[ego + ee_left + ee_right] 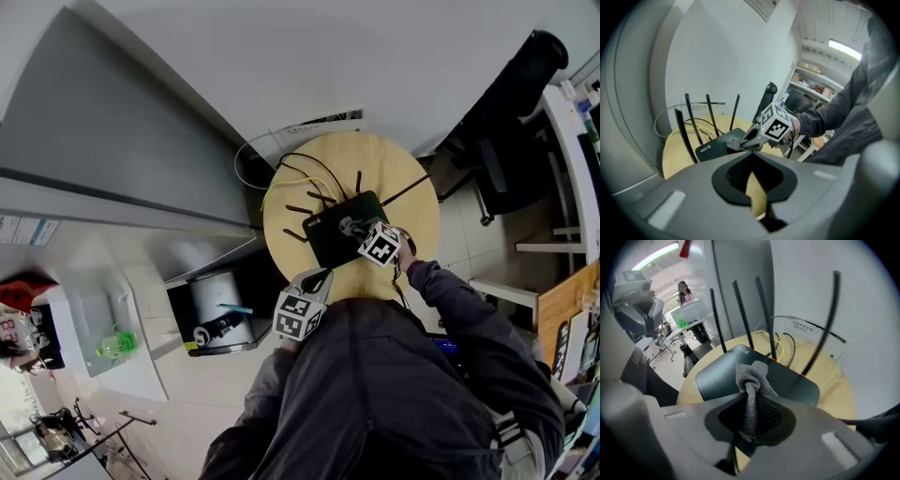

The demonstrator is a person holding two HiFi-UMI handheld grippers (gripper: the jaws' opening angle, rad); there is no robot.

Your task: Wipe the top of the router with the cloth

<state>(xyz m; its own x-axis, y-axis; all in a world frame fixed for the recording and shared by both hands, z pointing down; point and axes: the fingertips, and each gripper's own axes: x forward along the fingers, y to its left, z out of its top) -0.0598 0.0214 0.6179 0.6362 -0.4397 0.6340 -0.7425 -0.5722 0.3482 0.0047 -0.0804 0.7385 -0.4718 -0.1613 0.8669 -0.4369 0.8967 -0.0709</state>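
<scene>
A black router with several upright antennas lies on the round wooden table. My right gripper is shut on a bunched grey cloth, and the cloth's free end rests on the router's top. The left gripper view shows the same grip: the right gripper holds the cloth over the router. My left gripper hovers at the table's near edge, just short of the router. Its jaws look shut with nothing between them, only a sliver of table showing past them.
Yellow and black cables trail from the router's back toward the wall. A black office chair stands to the right of the table. A low unit with a metal bin sits to the left, below the table edge.
</scene>
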